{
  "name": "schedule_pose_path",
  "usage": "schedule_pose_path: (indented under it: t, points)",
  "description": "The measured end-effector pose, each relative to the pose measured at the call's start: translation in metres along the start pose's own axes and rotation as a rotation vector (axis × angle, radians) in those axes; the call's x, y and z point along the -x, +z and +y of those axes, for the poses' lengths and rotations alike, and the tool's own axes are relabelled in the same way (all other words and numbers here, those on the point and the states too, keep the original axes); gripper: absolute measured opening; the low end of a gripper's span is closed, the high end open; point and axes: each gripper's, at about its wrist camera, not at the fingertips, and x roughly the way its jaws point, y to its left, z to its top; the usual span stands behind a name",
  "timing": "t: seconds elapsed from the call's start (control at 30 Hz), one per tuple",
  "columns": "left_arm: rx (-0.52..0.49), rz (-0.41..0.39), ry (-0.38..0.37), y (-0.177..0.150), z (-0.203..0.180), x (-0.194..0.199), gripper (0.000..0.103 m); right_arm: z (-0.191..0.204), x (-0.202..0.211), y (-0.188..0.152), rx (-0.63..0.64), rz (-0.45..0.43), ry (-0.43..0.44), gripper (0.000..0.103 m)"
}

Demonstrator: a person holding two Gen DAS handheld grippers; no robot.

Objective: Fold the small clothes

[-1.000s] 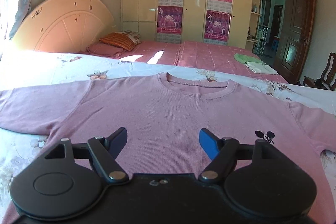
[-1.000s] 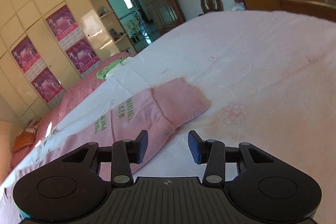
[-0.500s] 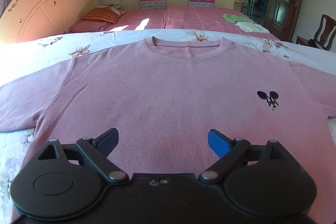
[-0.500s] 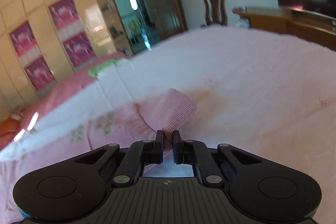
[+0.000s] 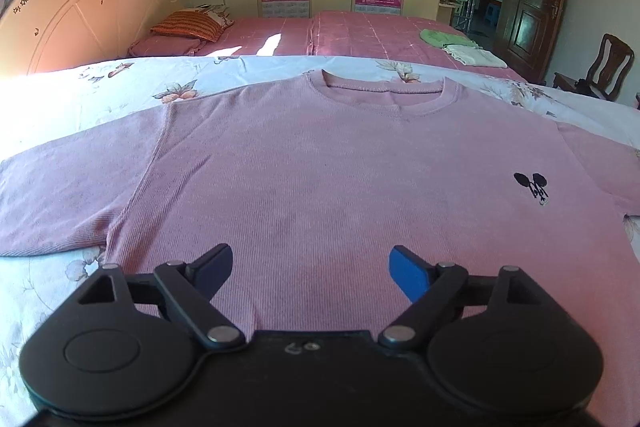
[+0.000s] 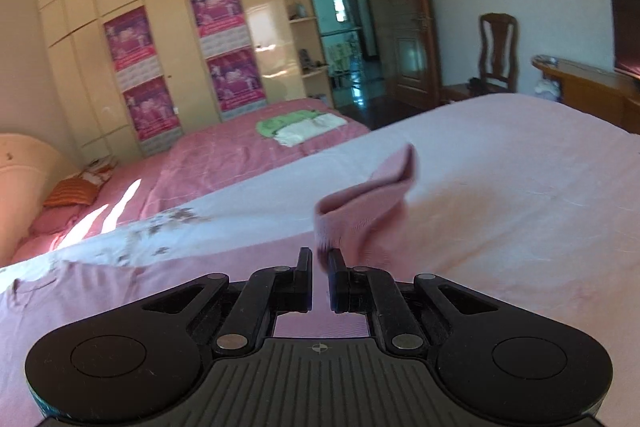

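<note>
1. We see a wide bed (image 5: 100,95) covered with a pale floral sheet, and it carries everything we work on.
2. Spread flat across that sheet lies a dusty-pink ribbed knit sweater (image 5: 320,179) with a round neck, its collar towards the far side of the bed and its body filling the middle of the left wrist view.
3. Its sleeve on the left of that view lies stretched out flat on the sheet (image 5: 60,195).
4. A small black embroidered motif (image 5: 532,187) sits on the chest, towards the right of that view.
5. Our left gripper (image 5: 310,265) hangs over the sweater's lower body; its fingers (image 5: 408,271) stand wide and are closing, with only fabric below them and nothing pinched.
6. Our right gripper (image 6: 320,263) has its fingers (image 6: 303,267) drawn nearly together on the sweater's other pink sleeve cuff (image 6: 368,203), which stands lifted and curled above the bed, blurred in the right wrist view.
7. Beyond, a second bed with a pink quilt (image 5: 360,35) holds a folded green and white pile (image 5: 460,45).
</note>
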Motion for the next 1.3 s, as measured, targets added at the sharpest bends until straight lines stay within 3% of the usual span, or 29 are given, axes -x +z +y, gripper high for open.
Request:
schedule_pose_path:
  t: [0.1,0.2,0.3,0.37,0.43,0.5,0.53,0.6,0.67,0.73,1.03,1.2,1.23,1.27,1.3]
  points:
    - [0.006,-0.007,-0.016,0.002,0.014,0.001,0.082,0.060,0.012,-0.018,0.052,0.011,0.094,0.007]
    - [0.020,-0.032,0.040,0.004,0.031,0.004,0.081,0.126,0.006,-0.040,0.103,0.033,0.178,0.007]
    - [0.042,-0.026,0.016,0.005,0.053,0.008,0.083,0.183,-0.026,-0.046,0.140,0.060,0.216,0.007]
    - [0.047,-0.039,0.013,0.003,0.067,0.013,0.089,0.188,-0.030,-0.048,0.083,0.051,0.174,0.007]
    - [0.060,-0.041,0.023,0.001,0.079,0.017,0.091,0.173,-0.038,-0.041,0.024,0.044,0.069,0.010]
    - [0.103,-0.040,0.012,-0.001,0.092,0.019,0.092,0.146,-0.043,-0.029,0.001,0.028,-0.034,0.038]
    - [0.129,-0.041,0.014,-0.003,0.097,0.019,0.093,0.127,-0.043,-0.020,0.012,0.003,-0.101,0.057]
    - [0.163,-0.035,0.014,-0.006,0.101,0.018,0.093,0.100,-0.037,-0.011,0.056,-0.014,-0.170,0.060]
    - [0.189,-0.022,0.010,-0.010,0.101,0.015,0.093,0.076,-0.040,-0.006,0.148,0.015,-0.231,0.057]
    - [0.203,-0.009,-0.002,-0.013,0.096,0.012,0.093,0.060,-0.054,-0.008,0.264,0.060,-0.282,0.043]
    - [0.184,0.000,0.013,-0.010,0.060,0.005,0.093,0.027,-0.104,-0.055,0.671,0.181,-0.272,0.042]
    - [0.204,-0.008,0.045,-0.008,0.047,0.007,0.094,0.022,-0.131,-0.067,0.805,0.156,-0.243,0.042]
    - [0.207,-0.009,0.050,-0.008,0.045,0.008,0.094,0.020,-0.134,-0.066,0.792,0.156,-0.232,0.036]
    - [0.209,-0.009,0.055,-0.008,0.042,0.009,0.094,0.016,-0.136,-0.062,0.748,0.172,-0.206,0.004]
    - [0.212,-0.009,0.060,-0.008,0.040,0.009,0.094,0.011,-0.137,-0.057,0.696,0.163,-0.204,0.005]
